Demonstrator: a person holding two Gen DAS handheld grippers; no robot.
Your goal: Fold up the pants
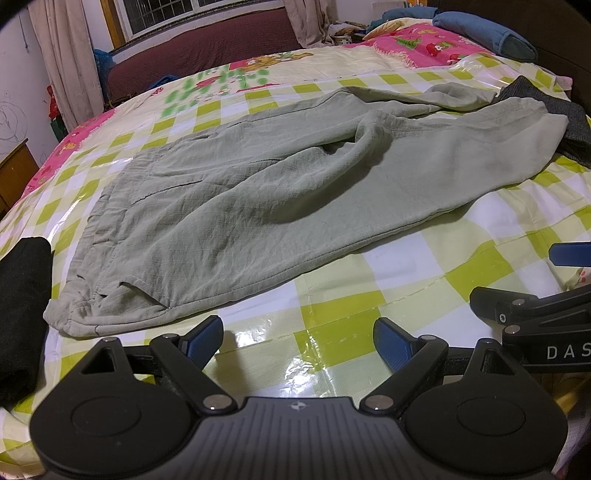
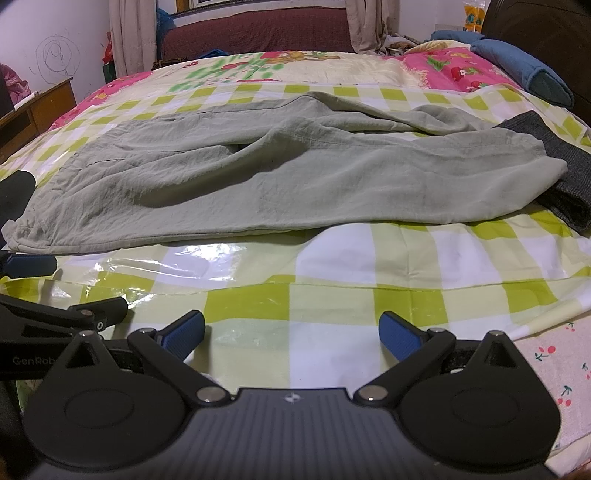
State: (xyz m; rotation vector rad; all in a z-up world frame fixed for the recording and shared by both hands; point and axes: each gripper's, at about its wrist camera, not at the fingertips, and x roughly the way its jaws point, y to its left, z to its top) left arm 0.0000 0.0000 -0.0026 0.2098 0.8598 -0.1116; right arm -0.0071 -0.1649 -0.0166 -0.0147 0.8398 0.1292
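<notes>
Jaws of both tools are seen spread wide, with nothing held between them. On the left gripper [image 1: 297, 341] the blue pads [image 1: 205, 338] are parted above the glossy checked sheet, just short of the near edge of the pants [image 1: 258, 192]. On the right gripper [image 2: 291, 334] the same wide gap is shown, and bare sheet is seen between its fingertips, with the pants a little farther off. Each tool is caught at the edge of the other's view: the right one at the right border of the left wrist view, the left one at the left border of the right wrist view.

The pants, pale grey-green and wrinkled, are laid out across the bed [image 2: 332, 280] on a green-and-white checked plastic sheet [image 1: 332, 295]. The waistband [image 1: 85, 295] is placed at the left, bunched at its near corner, and the legs are stretched toward the right. The near leg is spread fairly flat; the far leg is partly covered by it, and a raised fold is formed between them. The right end of the near leg is draped over a dark grey garment [image 2: 546, 158]. A black cloth [image 1: 22, 310] is seen beside the waistband at the left edge. Blue pillows [image 1: 487, 33] are set at the far right of the bed.
</notes>
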